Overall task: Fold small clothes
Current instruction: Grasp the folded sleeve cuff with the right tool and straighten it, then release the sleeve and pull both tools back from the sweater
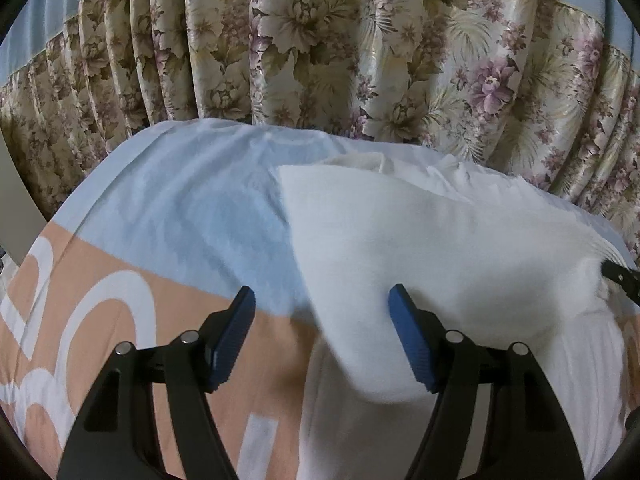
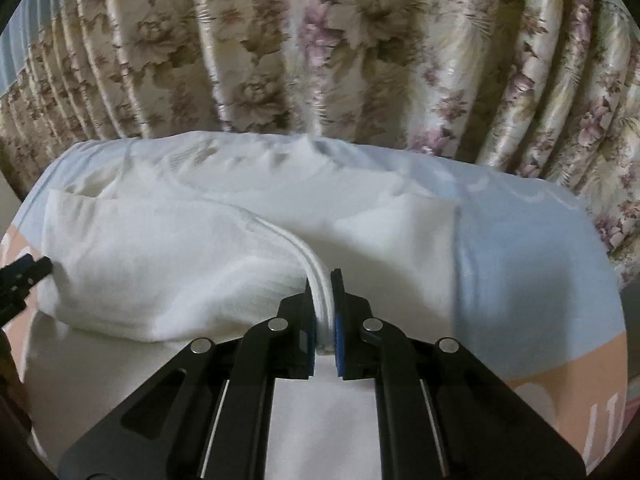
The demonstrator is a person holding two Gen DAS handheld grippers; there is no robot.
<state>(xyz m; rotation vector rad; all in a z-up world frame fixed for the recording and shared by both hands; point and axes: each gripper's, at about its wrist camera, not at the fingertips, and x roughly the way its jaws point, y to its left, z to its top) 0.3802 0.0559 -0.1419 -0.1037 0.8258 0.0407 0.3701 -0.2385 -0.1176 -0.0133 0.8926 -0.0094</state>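
Observation:
A small white garment point(image 1: 420, 240) lies partly folded on the bed, a thick doubled flap on top. My left gripper point(image 1: 320, 292) stands open above its left edge; the cloth runs under the right fingertip point(image 1: 396, 296) and nothing is pinched. In the right wrist view my right gripper point(image 2: 322, 276) is shut on the ribbed hem of the white garment point(image 2: 160, 272), which bunches between the blue pads. The right gripper's tip point(image 1: 624, 280) shows at the garment's right side in the left wrist view. The left gripper's tip point(image 2: 24, 276) shows at the far left in the right wrist view.
The garment rests on a bedsheet point(image 1: 180, 208) of light blue and peach with white curved shapes, also seen as the bedsheet point(image 2: 520, 272) to the right. A floral curtain point(image 1: 320, 40) hangs close behind the bed's far edge, the same curtain point(image 2: 320, 40) filling the background.

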